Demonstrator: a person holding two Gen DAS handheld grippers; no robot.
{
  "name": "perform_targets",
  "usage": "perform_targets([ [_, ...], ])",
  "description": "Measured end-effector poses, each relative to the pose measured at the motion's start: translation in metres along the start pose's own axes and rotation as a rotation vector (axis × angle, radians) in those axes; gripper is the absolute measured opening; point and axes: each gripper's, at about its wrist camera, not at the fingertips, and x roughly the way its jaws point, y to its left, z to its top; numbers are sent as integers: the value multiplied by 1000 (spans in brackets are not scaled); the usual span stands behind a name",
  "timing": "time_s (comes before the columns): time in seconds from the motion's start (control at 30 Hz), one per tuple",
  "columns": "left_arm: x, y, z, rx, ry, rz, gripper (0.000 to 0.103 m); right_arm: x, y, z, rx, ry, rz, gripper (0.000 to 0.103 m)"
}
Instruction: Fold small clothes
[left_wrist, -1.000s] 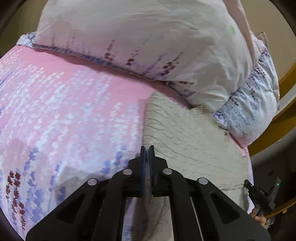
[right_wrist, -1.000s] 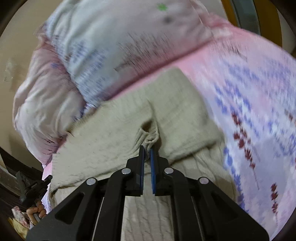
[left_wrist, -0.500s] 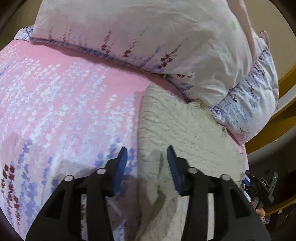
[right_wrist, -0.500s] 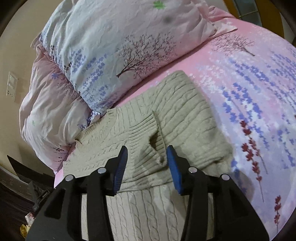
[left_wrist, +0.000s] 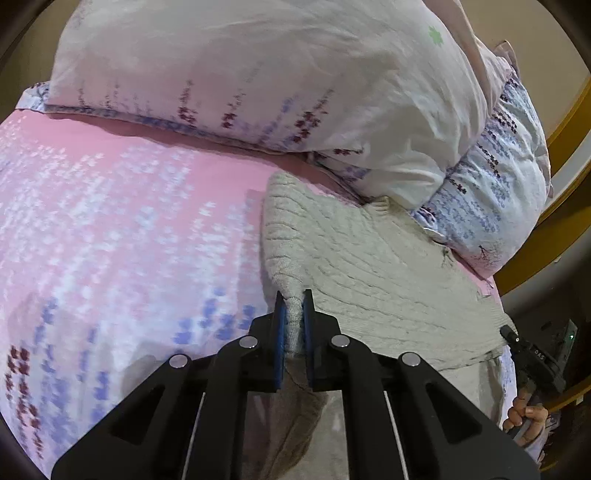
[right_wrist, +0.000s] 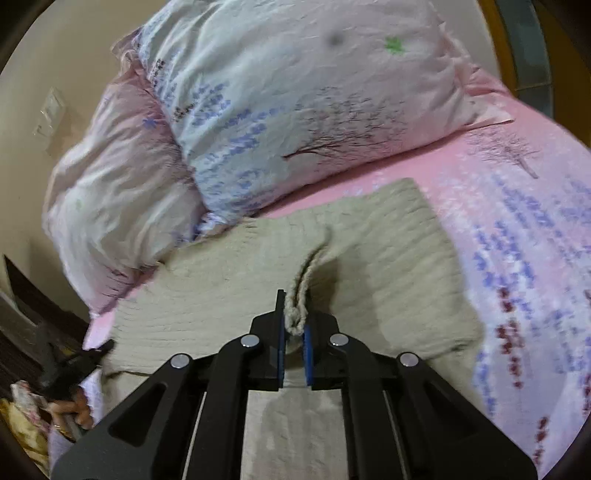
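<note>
Where jaws gaped, sweater (left_wrist: 369, 266) now pinched.

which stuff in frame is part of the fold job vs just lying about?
In the job:
- sweater, beige knit, flat on the bed
- left tongs, shut on a pinch of its edge
- right tongs, shut on a raised fold of it

Lying about:
- pillows, two, at the head
- pink sheet, under everything
- wall switch
</note>
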Motion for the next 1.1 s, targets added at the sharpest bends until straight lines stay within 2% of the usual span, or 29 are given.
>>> perform_targets([
  [0.1,6,11,-3,-32,22,-3,8,16,-15,-7,32,72,-66,8],
  [0.13,5,9,-4,-22,16,1,8,19,-18,-9,39,77,-63,8],
  [0.2,2,4,-5,-4,9,2,9,15,-14,-8,25,66,-77,16],
  [0.27,-6,2,-3,-4,1,14,10,4,-9,-5,-2,20,-139,27],
  [0.3,-13,1,-2,-4,-20,29,13,-2,-7,-3,-12,-12,-152,28],
  [0.4,-31,-3,-2,17,-88,45,19,-18,2,0,-46,-81,-118,28],
  [0.47,-38,-15,-5,52,-104,16,24,-17,13,1,-99,-66,-83,28],
  [0.53,-38,-29,-9,100,-89,-6,34,-10,24,-1,-140,-28,-62,28],
  [0.6,-33,-40,-12,140,-67,-13,36,1,33,-2,-153,4,-51,29],
  [0.67,-23,-46,-16,167,-30,-2,37,9,37,-6,-160,37,-51,37],
  [0.73,-14,-45,-18,165,1,12,37,14,39,-11,-166,64,-65,48],
  [0.83,-1,-37,-24,145,46,23,37,24,44,-19,-213,106,-104,51],
  [0.9,-2,-37,-27,149,32,20,37,28,47,-25,-251,106,-125,55],
  [0.97,-1,-39,-25,146,34,25,37,33,52,-30,-283,108,-133,67],
  [1.0,-1,-39,-25,143,35,24,37,36,54,-33,-300,109,-136,70],
  [1.1,-7,-36,-25,107,38,-2,37,37,58,-36,-319,111,-143,72],
])
